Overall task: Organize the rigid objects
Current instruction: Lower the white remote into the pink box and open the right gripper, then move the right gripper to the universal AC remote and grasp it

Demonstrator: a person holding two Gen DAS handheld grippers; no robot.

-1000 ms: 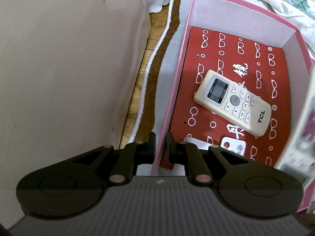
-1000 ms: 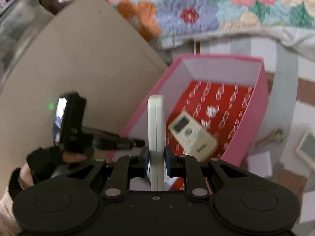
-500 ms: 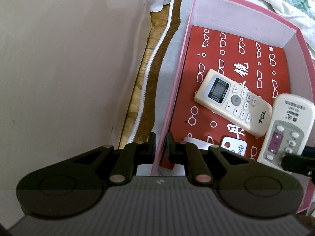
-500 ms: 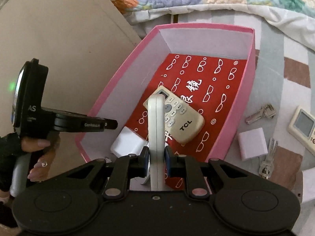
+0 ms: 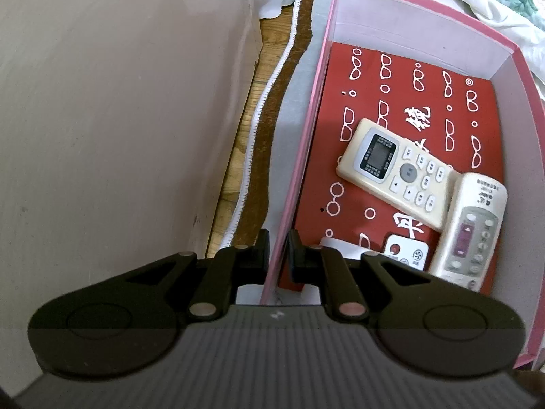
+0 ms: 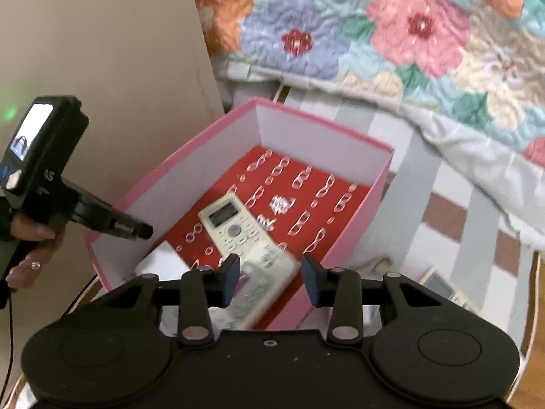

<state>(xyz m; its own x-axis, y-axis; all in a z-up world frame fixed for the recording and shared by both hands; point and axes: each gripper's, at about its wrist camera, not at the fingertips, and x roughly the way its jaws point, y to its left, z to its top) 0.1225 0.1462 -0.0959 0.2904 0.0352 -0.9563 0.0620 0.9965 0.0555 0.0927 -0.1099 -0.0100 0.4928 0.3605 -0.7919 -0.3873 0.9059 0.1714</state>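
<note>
Left tool clamped on pink cardboard box wall; right tool spread wide above grey-white remote at box's 4 o'clock.

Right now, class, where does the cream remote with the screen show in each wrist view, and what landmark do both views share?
Left wrist: the cream remote lies right of centre on the box's red floor.
Right wrist: it lies at centre, just above the open right claw.
Shared landmark: the pink box.
</note>
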